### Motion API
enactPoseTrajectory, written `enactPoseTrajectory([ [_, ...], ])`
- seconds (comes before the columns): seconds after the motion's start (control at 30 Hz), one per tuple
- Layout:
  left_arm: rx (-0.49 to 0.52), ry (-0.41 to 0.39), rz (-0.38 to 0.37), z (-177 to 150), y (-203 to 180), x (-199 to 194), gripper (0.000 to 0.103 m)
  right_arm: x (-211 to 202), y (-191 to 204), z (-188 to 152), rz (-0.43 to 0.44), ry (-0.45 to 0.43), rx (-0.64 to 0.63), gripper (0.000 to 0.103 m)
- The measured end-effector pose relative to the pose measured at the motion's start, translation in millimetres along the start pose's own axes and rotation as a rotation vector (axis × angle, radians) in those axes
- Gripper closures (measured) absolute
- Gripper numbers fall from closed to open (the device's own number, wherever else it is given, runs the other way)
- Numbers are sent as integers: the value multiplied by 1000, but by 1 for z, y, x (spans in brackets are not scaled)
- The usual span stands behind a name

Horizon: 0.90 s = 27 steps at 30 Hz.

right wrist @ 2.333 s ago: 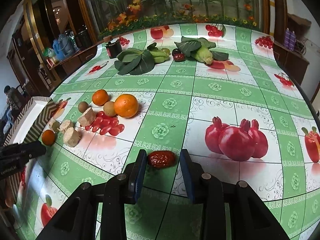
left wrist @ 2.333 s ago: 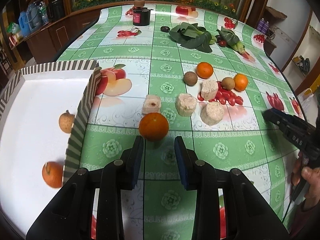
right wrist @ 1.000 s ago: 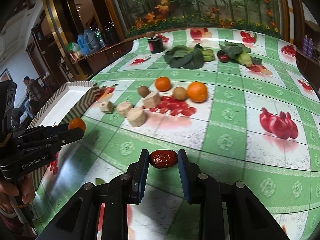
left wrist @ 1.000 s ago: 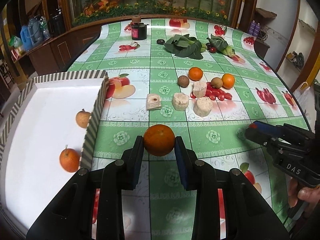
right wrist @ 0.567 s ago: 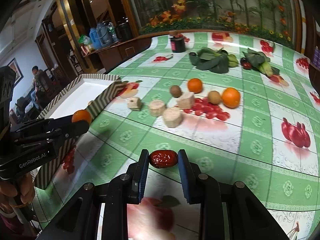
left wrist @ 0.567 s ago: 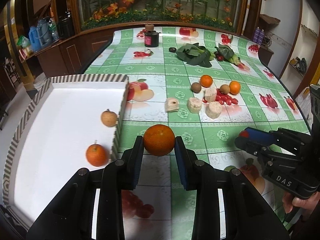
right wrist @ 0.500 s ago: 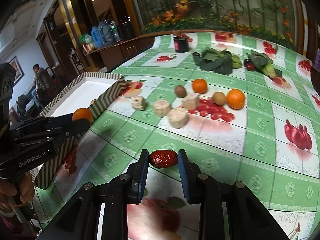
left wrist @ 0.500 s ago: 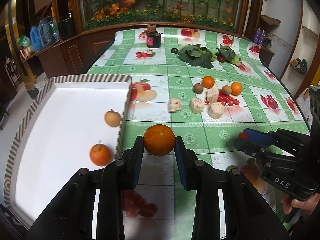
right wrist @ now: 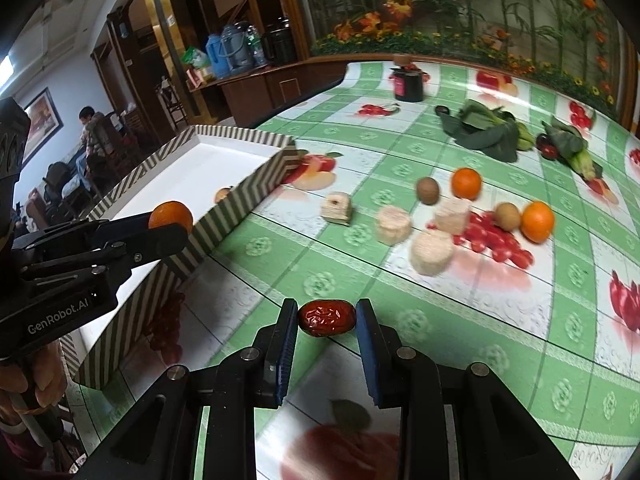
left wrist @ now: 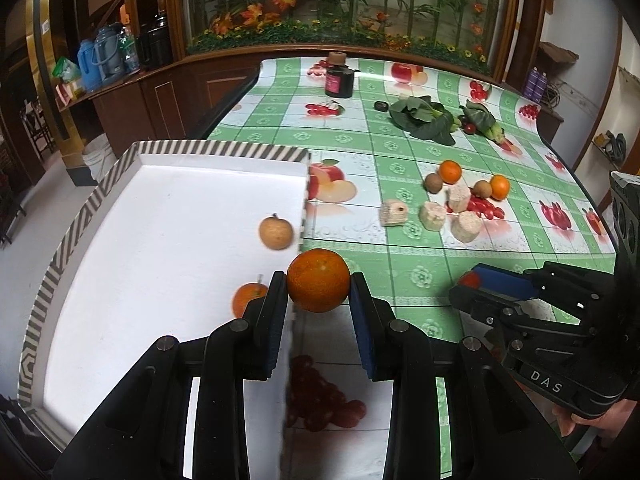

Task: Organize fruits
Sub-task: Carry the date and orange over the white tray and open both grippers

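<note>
My left gripper (left wrist: 319,282) is shut on an orange (left wrist: 318,280) and holds it above the right wall of the white striped-rim tray (left wrist: 120,232). The tray holds a small orange (left wrist: 248,298) and a brown round fruit (left wrist: 275,232). My right gripper (right wrist: 326,317) is shut on a red date (right wrist: 327,317) and holds it above the table, right of the tray (right wrist: 224,216). In the right wrist view the left gripper (right wrist: 170,220) shows with its orange (right wrist: 171,216). The right gripper (left wrist: 468,284) shows in the left wrist view.
On the green fruit-print tablecloth (left wrist: 400,256) lie two oranges (left wrist: 450,171), two brown kiwis (left wrist: 433,182) and several pale cut chunks (left wrist: 432,215). Leafy greens (left wrist: 424,118) and a dark jar (left wrist: 339,80) stand further back. The table edge runs behind the tray.
Both grippers have moved left toward the tray, each still holding its fruit. The orange now hangs over the tray's right wall.
</note>
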<state>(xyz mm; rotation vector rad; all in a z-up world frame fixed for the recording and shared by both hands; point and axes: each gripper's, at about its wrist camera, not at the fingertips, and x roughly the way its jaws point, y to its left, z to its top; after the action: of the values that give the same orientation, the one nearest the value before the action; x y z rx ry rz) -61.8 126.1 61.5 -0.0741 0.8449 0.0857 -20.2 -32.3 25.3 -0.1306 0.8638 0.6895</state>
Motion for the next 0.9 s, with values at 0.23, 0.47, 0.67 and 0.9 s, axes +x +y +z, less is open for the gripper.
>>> enactPoseTrajectory([
  [0.23, -40, -5, 16, 8, 28, -4, 72, 9, 25, 18, 19, -12, -53, 74],
  [0.47, -74, 4, 66, 18, 63, -2, 72, 23, 46, 45, 56, -23, -99, 74],
  [0.67, -103, 28, 94, 27, 88, 10, 72, 42, 66, 68, 88, -20, -153, 74],
  [0.9, -127, 69, 125, 31, 108, 26, 72, 68, 91, 92, 129, -18, -215, 74],
])
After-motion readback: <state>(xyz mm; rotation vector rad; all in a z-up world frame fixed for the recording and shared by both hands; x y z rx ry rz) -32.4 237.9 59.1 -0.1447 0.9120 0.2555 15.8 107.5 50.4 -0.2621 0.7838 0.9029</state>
